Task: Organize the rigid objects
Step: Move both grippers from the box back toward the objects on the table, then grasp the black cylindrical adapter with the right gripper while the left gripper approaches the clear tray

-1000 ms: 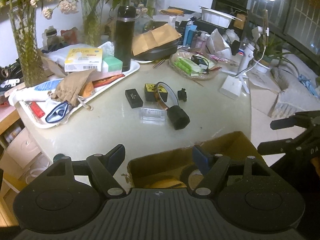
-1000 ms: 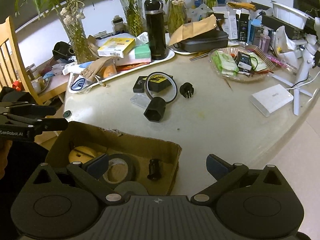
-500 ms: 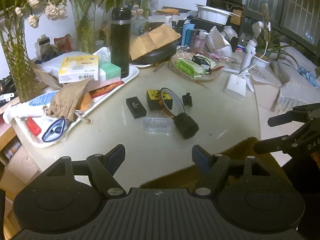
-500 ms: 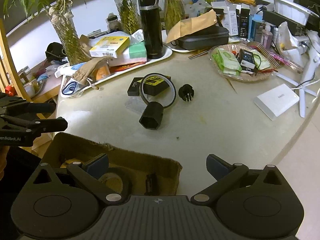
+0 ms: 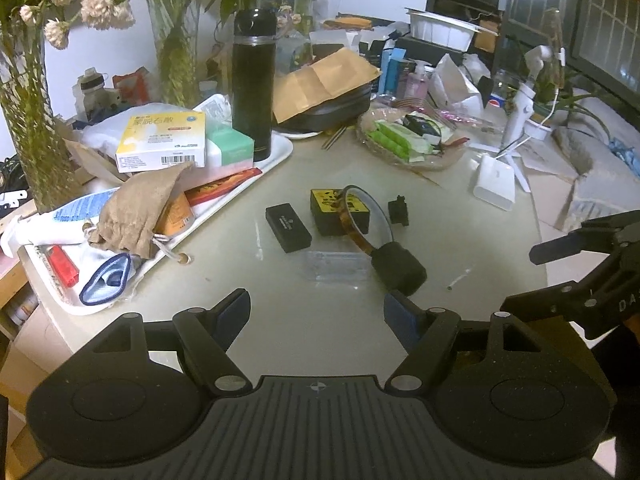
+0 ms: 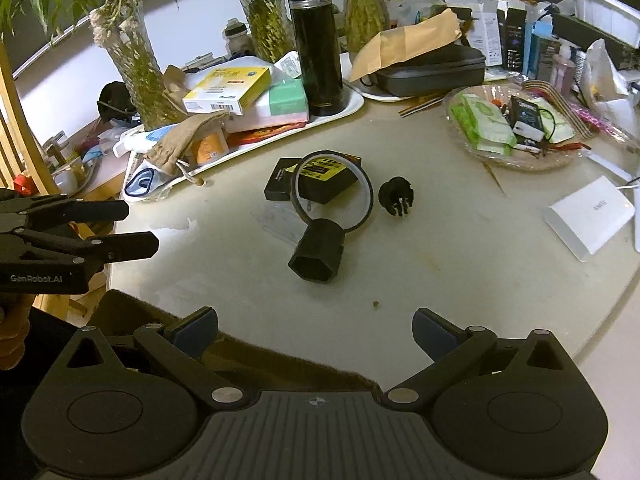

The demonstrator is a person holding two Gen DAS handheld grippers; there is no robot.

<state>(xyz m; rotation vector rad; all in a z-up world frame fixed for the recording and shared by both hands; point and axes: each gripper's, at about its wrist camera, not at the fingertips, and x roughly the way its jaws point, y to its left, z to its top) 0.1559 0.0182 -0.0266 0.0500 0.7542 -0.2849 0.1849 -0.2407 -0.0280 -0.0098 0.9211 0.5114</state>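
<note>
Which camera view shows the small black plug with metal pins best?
The right wrist view: the plug lies unobstructed there, its pins facing the camera. In the left wrist view the plug is smaller and darker, and its pins cannot be made out.

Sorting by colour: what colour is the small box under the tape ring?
Yellow-and-black box, clearest in the right wrist view.

The left hand-held gripper (image 5: 317, 308) is built from matte black plastic, and its two fingers are faced with dark blue pads (image 5: 234, 310). Two round discs are seen on a ribbed grey body, with a small crosshair mark in the middle. Silver screws are set at the finger joints. The right hand-held gripper (image 6: 315, 328) is made in the same way. On the side of the left one, white letters "GenRobot.AI" are printed. A bit of bare skin of the left hand (image 6: 10, 344) is seen beside a dark sleeve.
</note>
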